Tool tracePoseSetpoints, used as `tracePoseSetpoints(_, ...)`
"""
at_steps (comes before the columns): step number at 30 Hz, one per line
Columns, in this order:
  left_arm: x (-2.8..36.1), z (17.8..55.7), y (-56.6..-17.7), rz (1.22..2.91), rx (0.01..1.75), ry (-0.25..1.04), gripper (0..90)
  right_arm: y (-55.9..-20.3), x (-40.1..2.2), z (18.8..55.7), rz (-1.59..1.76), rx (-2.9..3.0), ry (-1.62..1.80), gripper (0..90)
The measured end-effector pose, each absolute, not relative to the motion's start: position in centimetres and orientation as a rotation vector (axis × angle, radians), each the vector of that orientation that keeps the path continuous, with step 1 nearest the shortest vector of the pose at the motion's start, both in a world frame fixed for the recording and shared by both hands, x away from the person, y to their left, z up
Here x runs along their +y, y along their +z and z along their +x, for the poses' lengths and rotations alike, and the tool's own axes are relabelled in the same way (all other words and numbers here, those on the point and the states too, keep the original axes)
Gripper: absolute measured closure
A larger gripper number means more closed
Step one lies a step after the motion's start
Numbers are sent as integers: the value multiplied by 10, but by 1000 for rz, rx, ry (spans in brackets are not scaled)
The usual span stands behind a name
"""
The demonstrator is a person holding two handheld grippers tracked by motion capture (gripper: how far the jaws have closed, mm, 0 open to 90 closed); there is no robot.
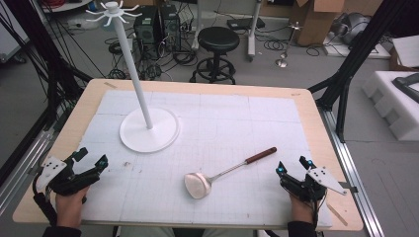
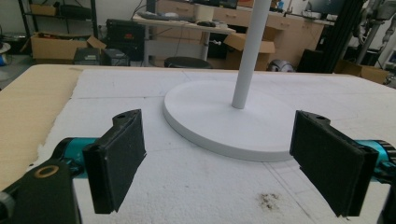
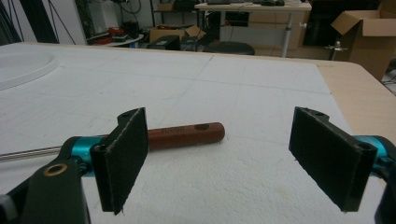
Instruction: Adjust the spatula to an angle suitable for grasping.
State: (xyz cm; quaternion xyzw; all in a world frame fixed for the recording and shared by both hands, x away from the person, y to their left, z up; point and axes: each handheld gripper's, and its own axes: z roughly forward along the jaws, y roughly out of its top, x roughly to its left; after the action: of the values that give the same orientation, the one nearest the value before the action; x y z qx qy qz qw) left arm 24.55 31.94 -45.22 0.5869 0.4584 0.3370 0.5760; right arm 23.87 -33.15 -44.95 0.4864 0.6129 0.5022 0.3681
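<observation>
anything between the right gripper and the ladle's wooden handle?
No. In the high view, bare white foam mat separates the right gripper from the ladle handle; the right gripper view agrees.

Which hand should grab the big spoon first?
The right. Its open tongs sit close to the ladle's wooden handle, which lies just ahead of them. The left tongs, also open, face the white stand.

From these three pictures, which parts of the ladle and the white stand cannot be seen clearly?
- Ladle: in the right gripper view its bowl is cut off by the left edge, and a jaw covers part of the wooden handle.
- Lettering on the handle: too small to read.
- White stand: in the left gripper view the top edge cuts off the pole and its hooks.
</observation>
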Motion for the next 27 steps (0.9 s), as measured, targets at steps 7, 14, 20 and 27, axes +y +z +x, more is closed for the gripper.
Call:
tracePoseSetpoints(7, 320, 246, -452, 1372, 1083, 791, 185, -449, -333, 240, 1263, 1584, 1281, 189)
tracePoseSetpoints(14, 319, 246, -452, 1379, 1083, 784, 187, -449, -333, 240, 1264, 1578, 1281, 190)
tracePoseSetpoints(20, 320, 247, -452, 1382, 1077, 775, 189, -448, -333, 245, 1332, 1595, 1245, 409)
tracePoseSetpoints(27, 321, 247, -452, 1390, 1075, 760, 192, -444, -301, 252, 1286, 1834, 1337, 890)
